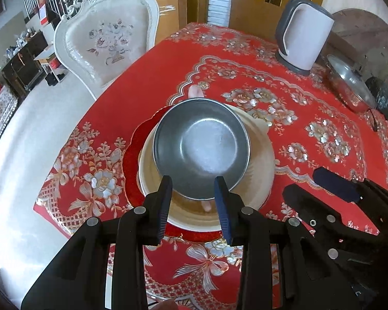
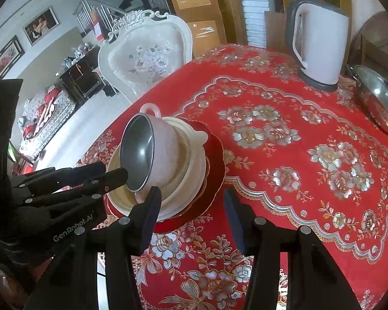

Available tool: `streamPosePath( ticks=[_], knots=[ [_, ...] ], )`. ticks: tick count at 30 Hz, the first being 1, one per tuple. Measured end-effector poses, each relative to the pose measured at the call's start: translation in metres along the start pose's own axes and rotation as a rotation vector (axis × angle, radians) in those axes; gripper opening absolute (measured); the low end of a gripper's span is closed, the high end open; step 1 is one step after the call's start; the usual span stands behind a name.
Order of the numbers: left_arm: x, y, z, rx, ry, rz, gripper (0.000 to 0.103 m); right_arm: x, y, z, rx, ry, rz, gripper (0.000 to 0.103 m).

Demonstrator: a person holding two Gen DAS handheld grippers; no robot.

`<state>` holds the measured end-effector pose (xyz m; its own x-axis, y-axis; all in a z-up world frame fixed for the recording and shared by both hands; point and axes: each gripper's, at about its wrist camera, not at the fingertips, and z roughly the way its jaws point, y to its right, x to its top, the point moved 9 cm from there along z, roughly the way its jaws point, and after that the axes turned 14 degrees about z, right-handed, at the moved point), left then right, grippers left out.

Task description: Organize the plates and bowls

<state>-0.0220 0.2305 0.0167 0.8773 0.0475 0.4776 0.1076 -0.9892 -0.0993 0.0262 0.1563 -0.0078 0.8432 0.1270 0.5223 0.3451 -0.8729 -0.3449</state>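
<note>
A pink bowl with a steel lining is tilted inside a cream bowl, which sits on a red plate. My left gripper is shut on the near rim of the pink bowl. In the right wrist view the pink bowl leans toward the left gripper, over the cream bowl and red plate. My right gripper is open and empty, just in front of the stack; it also shows in the left wrist view.
The round table has a red floral cloth. A white electric kettle stands at the back right, with a steel lidded pot beside it. A white ornate chair stands at the far left edge.
</note>
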Motion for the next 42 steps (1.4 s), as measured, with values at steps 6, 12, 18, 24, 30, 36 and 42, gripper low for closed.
streamPosePath(
  ticks=[6, 12, 18, 24, 30, 36, 42],
  knots=[
    [0.0009, 0.0002, -0.002, -0.021, 0.014, -0.008, 0.033, -0.0024, -0.0003, 0.0014, -0.001, -0.007, -0.001, 0.05],
    [0.0023, 0.0016, -0.0026, -0.029, 0.016, -0.001, 0.035, -0.0028, -0.0018, 0.0011, 0.001, -0.008, -0.006, 0.05],
    [0.0025, -0.0052, -0.0049, -0.01, 0.027, -0.003, 0.058, -0.0014, 0.0012, -0.0001, 0.001, -0.006, 0.01, 0.05],
    [0.0039, -0.005, -0.0033, -0.024, 0.02, -0.004, 0.058, -0.0008, -0.0001, -0.0003, 0.005, -0.004, 0.008, 0.05],
    [0.0029, -0.0034, -0.0002, -0.04, 0.004, -0.006, 0.058, 0.0012, 0.0024, -0.0006, 0.003, 0.0, 0.012, 0.05],
    [0.0014, -0.004, 0.0011, -0.009, -0.017, 0.014, 0.058, 0.0025, 0.004, -0.0009, 0.01, 0.003, 0.013, 0.05],
    [0.0012, -0.0037, -0.0016, -0.008, -0.018, 0.017, 0.058, 0.0022, 0.0029, 0.0014, 0.017, -0.006, 0.009, 0.05]
  ],
)
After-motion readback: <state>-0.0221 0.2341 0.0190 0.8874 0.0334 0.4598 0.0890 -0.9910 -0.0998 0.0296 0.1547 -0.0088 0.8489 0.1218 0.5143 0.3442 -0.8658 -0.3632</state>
